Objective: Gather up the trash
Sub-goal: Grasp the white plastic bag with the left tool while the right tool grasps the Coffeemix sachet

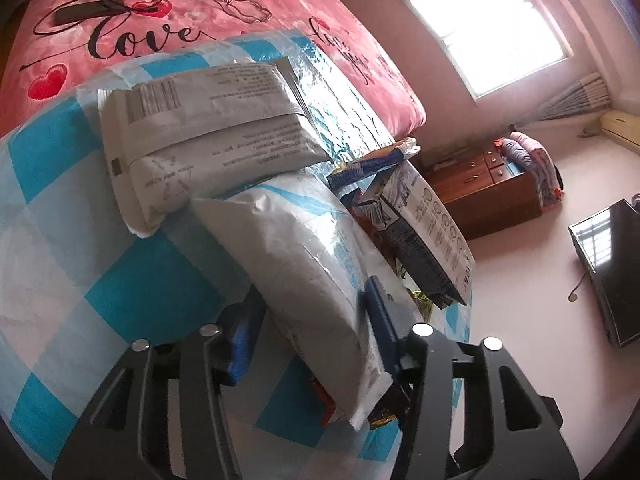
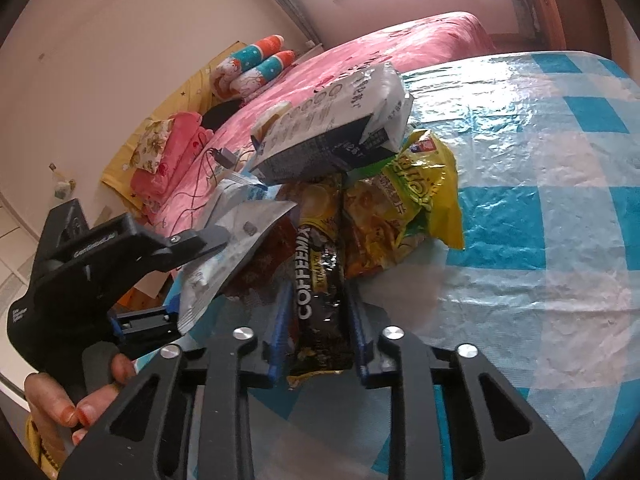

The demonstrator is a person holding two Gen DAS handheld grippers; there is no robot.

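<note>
A pile of trash lies on a table with a blue-and-white checked cloth (image 1: 60, 240). My left gripper (image 1: 314, 296) is shut on a white pouch (image 1: 304, 264), its blue pads pressing both sides. A second white pouch with a barcode (image 1: 208, 120) lies behind it. A dark-and-white bag (image 1: 428, 232) leans at the right. In the right wrist view my right gripper (image 2: 318, 320) is shut on a black-and-yellow Coffeemix packet (image 2: 320, 288). A yellow chip bag (image 2: 408, 200) lies just beyond it, and the dark-and-white bag (image 2: 332, 128) rests on top.
A pink bed (image 1: 200, 8) with cables and a remote lies right behind the table. A wooden dresser (image 1: 488, 192) and a dark TV (image 1: 612, 264) stand across the floor. A person's hand (image 2: 60, 400) holds the left gripper's handle at the table's left edge.
</note>
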